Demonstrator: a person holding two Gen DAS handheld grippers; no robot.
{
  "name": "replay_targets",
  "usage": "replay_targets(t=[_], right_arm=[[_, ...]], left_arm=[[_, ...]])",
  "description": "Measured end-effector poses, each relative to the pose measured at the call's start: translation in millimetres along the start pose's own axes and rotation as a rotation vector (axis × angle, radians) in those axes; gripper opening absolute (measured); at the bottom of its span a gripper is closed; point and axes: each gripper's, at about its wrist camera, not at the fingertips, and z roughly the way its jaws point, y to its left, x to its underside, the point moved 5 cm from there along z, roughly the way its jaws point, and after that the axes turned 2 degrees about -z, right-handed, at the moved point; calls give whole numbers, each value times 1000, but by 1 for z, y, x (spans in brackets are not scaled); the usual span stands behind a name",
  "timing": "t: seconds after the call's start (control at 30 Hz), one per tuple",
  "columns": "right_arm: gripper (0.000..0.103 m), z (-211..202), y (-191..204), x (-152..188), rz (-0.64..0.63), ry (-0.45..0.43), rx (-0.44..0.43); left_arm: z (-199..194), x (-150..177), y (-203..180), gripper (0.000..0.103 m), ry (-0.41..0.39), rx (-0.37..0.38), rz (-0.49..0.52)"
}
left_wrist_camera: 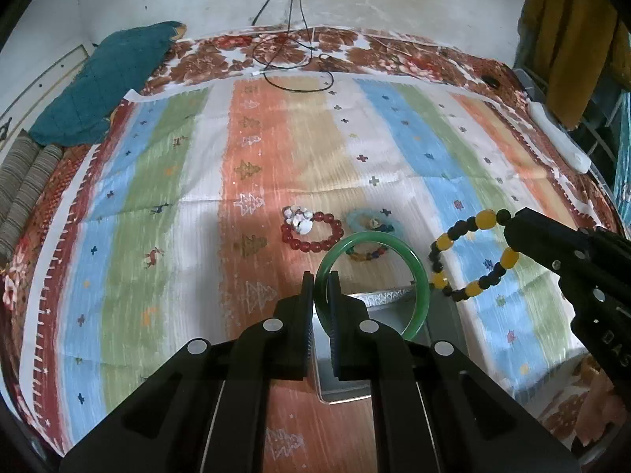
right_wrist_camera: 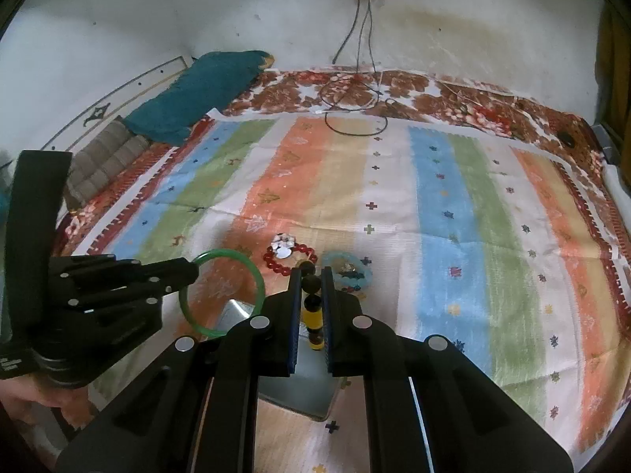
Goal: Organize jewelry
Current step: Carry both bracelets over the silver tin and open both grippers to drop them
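My left gripper [left_wrist_camera: 321, 280] is shut on a green bangle [left_wrist_camera: 418, 268] and holds it upright above a grey box [left_wrist_camera: 347, 386]. My right gripper [right_wrist_camera: 311, 276] is shut on a yellow and black bead bracelet [right_wrist_camera: 313, 315], which hangs over the same box [right_wrist_camera: 303, 386]; the bracelet also shows in the left wrist view [left_wrist_camera: 469, 254]. On the striped cloth beyond lie a red bead bracelet [left_wrist_camera: 315, 232] with a white charm, a pale blue bracelet [left_wrist_camera: 374, 218] and a multicoloured bead bracelet [left_wrist_camera: 366, 254]. The right wrist view shows the green bangle [right_wrist_camera: 252, 272] at the left.
The striped cloth [left_wrist_camera: 197, 197] covers a bed. A teal pillow [left_wrist_camera: 102, 86] and grey folded bedding [left_wrist_camera: 23, 193] lie at the far left. Black cables [left_wrist_camera: 292, 59] trail down the wall onto the far edge. A white object [left_wrist_camera: 560, 138] lies at the far right.
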Motion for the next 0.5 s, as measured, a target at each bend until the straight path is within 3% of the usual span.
replay_targets(t=[0.33,0.43,0.47,0.5], right_arm=[[11,-1,9,13,-14,24,-25],[12,3,4,16,15,41,-21],[17,5,2,17,21,48,-13],[30,6,-1,17,28,52,0]], left_arm=[[-6,13,-5,7,15,9,9],[0,17,-4,10,60,27,-12],[2,18,-2,15,70,21,-23],[4,18,0,20,73,13,-26]])
